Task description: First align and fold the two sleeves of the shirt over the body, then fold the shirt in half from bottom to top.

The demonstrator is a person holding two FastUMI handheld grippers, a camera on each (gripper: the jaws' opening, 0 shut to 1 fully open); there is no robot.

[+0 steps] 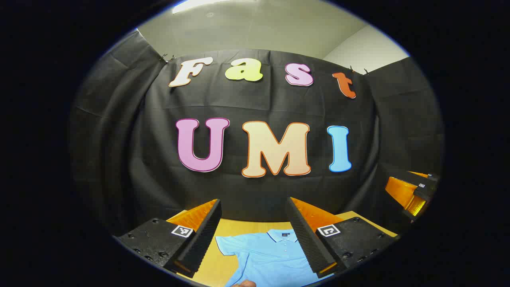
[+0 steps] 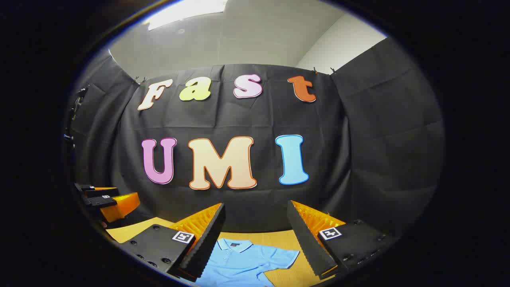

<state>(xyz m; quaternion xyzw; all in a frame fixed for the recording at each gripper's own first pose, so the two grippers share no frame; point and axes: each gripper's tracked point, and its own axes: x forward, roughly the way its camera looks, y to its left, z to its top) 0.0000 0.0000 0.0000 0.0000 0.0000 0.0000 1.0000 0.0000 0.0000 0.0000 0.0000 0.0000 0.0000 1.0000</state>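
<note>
A light blue polo shirt [image 1: 265, 255] lies flat on the wooden table [image 1: 235, 227], collar toward the far wall, short sleeves spread out. In the left gripper view my left gripper [image 1: 253, 233] hangs open above the shirt's collar and left sleeve, nothing between its fingers. The right gripper [image 1: 412, 191] shows at that view's right edge. In the right gripper view the shirt [image 2: 243, 261] lies below my right gripper [image 2: 255, 239], which is open and high over the collar and right sleeve. The left gripper [image 2: 107, 199] sits at that view's left edge.
The black cloth wall stands close behind the table's far edge [image 2: 275, 235]. A fingertip [image 1: 244, 283] peeks in at the bottom of the left gripper view. Bare wood [image 2: 287, 275] shows beside the shirt's right sleeve.
</note>
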